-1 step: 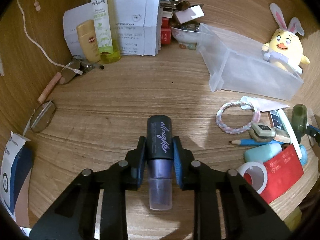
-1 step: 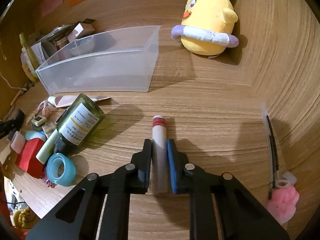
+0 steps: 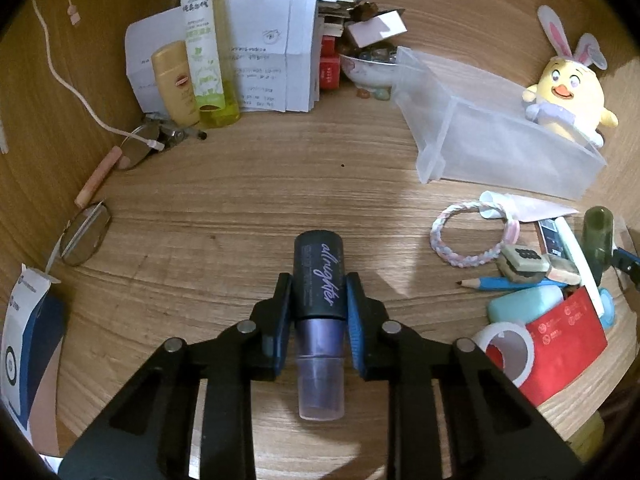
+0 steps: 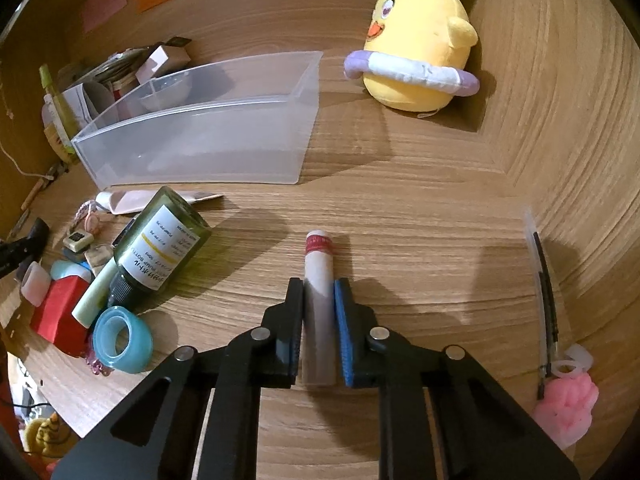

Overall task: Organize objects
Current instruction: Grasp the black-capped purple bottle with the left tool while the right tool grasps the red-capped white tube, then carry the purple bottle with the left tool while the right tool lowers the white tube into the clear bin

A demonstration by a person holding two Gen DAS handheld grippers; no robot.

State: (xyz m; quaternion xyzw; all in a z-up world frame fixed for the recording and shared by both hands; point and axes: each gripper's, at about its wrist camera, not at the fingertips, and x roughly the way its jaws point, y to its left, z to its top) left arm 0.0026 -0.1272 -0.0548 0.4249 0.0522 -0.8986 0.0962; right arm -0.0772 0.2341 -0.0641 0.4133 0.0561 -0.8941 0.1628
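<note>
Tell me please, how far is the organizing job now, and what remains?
Done: nothing visibly; the clear plastic bin looks empty. In hand: the left tongs are closing around the dark spray bottle, and the right tongs are shut on the white tube; both items lie on the desk. Left: the green bottle, blue tape ring and other clutter beside the bin.

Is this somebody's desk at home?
Probably yes, a cluttered wooden desk: a yellow chick plush toy, handwritten papers, lotion bottles and a clear plastic organizer bin sit on it.

Blue-and-white carton (image 3: 24,344) cut off at left edge, print illegible.
</note>
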